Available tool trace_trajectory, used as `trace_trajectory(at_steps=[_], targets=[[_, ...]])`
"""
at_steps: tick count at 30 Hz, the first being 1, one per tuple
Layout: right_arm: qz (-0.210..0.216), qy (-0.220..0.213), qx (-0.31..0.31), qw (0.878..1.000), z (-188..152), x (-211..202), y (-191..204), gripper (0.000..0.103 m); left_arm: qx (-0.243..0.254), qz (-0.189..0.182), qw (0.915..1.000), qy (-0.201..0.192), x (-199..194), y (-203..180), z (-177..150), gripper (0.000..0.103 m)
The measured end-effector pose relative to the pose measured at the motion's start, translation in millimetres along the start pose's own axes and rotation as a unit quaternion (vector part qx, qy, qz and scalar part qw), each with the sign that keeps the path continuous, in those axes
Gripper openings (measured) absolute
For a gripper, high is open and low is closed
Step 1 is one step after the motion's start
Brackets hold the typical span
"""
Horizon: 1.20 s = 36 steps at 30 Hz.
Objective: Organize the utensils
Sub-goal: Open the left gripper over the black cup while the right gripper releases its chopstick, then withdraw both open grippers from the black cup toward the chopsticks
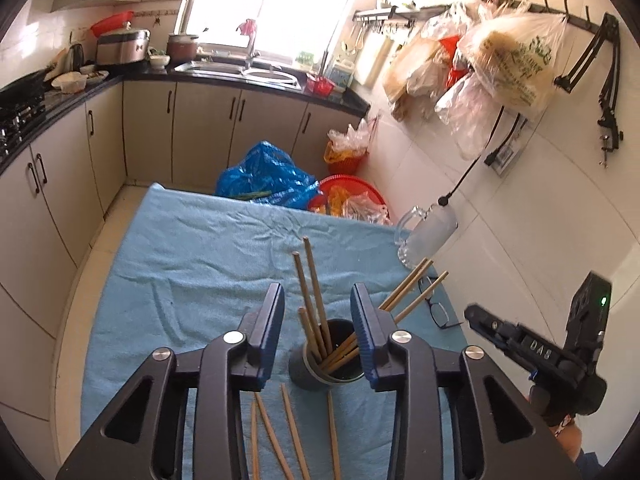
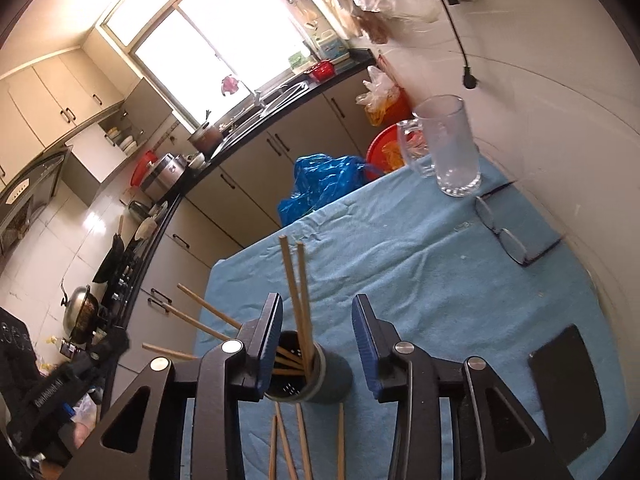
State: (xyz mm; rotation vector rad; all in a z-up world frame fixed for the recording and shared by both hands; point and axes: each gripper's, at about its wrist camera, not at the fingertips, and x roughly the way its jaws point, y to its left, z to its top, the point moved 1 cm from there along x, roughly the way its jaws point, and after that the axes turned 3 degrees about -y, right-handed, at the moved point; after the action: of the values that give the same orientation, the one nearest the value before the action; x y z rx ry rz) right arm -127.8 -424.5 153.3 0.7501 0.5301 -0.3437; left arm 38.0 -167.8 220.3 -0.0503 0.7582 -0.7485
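Observation:
A dark cylindrical holder [image 1: 304, 372] stands on the blue cloth [image 1: 200, 248] with several wooden chopsticks [image 1: 316, 300] leaning in it. Several more chopsticks [image 1: 294, 436] lie flat on the cloth in front of it. My left gripper [image 1: 317, 328] is open and empty, hovering above the holder. In the right wrist view the same holder [image 2: 330, 376] and its chopsticks [image 2: 298, 296] sit under my right gripper [image 2: 317, 332], which is open and empty. Loose chopsticks [image 2: 304, 444] lie below it. The right gripper's body also shows in the left wrist view [image 1: 532, 352].
A glass mug [image 2: 450, 148] stands at the cloth's far right corner, eyeglasses [image 2: 508, 236] beside it, and a dark flat object [image 2: 568, 380] near the right edge. A tiled wall runs along the right. Bags and a red basin [image 1: 352, 196] sit beyond the far edge.

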Motion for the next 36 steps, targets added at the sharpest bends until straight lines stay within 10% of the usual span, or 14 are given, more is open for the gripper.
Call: trace_trajectory(at_steps=[10,36], targets=[[-0.015,0.055,0.013,0.998,-55,0,-25,0.044,-0.016,0.015,0.9998,0.0,-30,25,-27,0.037],[-0.024,0.163,-0.023,0.986,-152,33,-19,0.044,-0.018,0.057,0.9831,0.173,29,64,-168,0.037]])
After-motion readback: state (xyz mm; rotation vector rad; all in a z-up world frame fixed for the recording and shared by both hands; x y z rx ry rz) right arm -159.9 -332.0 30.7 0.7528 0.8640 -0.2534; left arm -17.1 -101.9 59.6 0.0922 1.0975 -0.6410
